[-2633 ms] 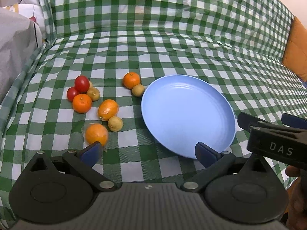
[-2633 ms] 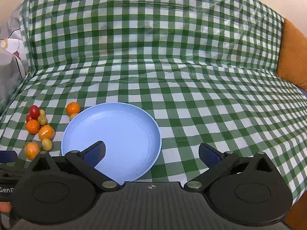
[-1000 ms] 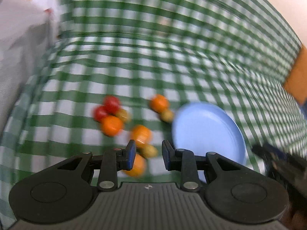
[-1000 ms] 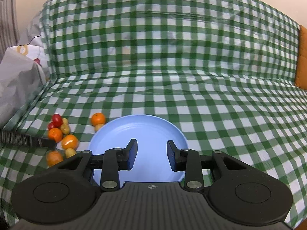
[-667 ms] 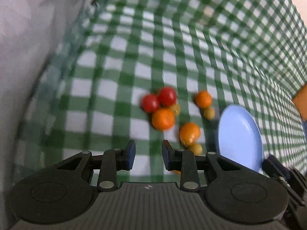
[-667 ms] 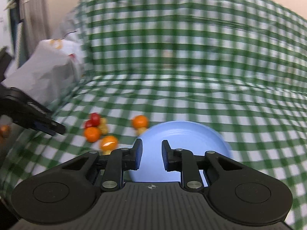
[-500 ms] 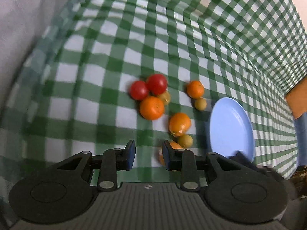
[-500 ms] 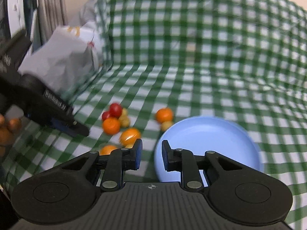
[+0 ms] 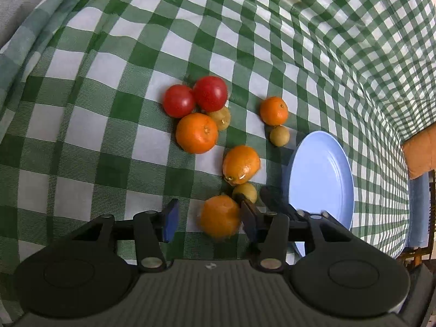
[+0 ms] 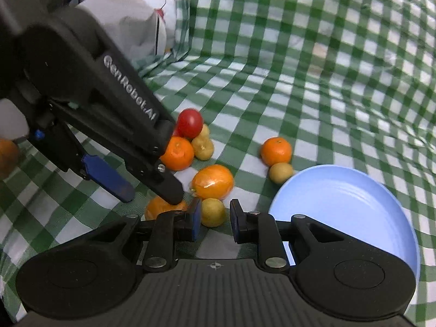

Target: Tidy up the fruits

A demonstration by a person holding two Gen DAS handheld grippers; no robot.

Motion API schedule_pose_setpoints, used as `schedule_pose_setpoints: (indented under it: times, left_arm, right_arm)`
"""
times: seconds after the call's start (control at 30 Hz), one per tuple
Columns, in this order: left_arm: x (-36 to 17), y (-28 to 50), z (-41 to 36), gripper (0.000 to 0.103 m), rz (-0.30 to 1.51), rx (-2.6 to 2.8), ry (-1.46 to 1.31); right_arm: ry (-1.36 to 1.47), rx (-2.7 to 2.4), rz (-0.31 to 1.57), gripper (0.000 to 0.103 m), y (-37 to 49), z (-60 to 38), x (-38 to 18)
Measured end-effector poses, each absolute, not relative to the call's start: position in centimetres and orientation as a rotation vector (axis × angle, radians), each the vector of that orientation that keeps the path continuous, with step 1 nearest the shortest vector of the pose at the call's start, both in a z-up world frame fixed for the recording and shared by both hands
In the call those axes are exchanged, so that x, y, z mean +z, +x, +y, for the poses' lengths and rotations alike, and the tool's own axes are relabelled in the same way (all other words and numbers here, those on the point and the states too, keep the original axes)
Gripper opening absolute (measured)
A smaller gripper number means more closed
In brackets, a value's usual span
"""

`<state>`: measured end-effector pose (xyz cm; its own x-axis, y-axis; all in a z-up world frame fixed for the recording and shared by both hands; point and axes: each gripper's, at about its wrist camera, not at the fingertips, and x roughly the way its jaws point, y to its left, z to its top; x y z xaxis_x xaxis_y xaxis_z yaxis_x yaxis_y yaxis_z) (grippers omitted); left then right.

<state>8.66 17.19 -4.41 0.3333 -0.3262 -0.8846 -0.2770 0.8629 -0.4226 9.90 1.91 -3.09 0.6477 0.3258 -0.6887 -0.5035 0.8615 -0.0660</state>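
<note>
Several fruits lie on the green checked cloth left of a light blue plate [image 9: 321, 179] [image 10: 346, 207]: two red tomatoes [image 9: 209, 94], oranges [image 9: 196, 133] and small yellow-green fruits. My left gripper [image 9: 208, 220] is open, its fingers either side of the nearest orange [image 9: 220, 215] [image 10: 160, 207], right finger touching it. From the right wrist view the left gripper [image 10: 148, 192] reaches down over that orange. My right gripper [image 10: 213, 222] is open, its fingers close around a small yellow-green fruit [image 10: 213, 212] [image 9: 245, 192] without gripping it.
A grey bag [image 10: 128, 19] lies at the far left against the cloth-covered back. An orange cushion [image 9: 421, 150] sits at the far right. The cloth rises steeply behind the fruits.
My left gripper has opened wider and dropped down around the nearest orange. My right gripper has swung left and forward from the plate to the small yellow-green fruit.
</note>
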Motion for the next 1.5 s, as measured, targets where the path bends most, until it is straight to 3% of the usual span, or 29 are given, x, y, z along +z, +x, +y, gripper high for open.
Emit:
schedule_pose_setpoints:
  times: [0.63, 0.7, 0.77, 1.03, 1.5]
  left_arm:
    - [-5.0, 9.1, 14.5, 0.053, 1.285, -0.054, -0.488]
    - [-5.0, 9.0, 14.1, 0.052, 1.283, -0.061, -0.463]
    - [-5.0, 9.0, 14.0, 0.042, 1.279, -0.075, -0.459]
    - [-4.6, 9.0, 13.0, 0.04, 1.262, -0.084, -0.375]
    - [-4.6, 9.0, 10.1, 0.039, 1.257, -0.1, -0.19]
  right_arm:
    - [-0.398, 0.476, 0.778, 0.024, 7.6, 1.0, -2.8]
    - [-0.39, 0.455, 0.79, 0.024, 7.7, 0.5, -2.7]
    - [-0.374, 0.425, 0.815, 0.024, 7.8, -0.2, -2.6]
    - [-0.291, 0.359, 0.91, 0.024, 7.7, -2.6, -1.9]
    - [-0.161, 0.443, 0.81, 0.024, 7.7, -5.2, 3.6]
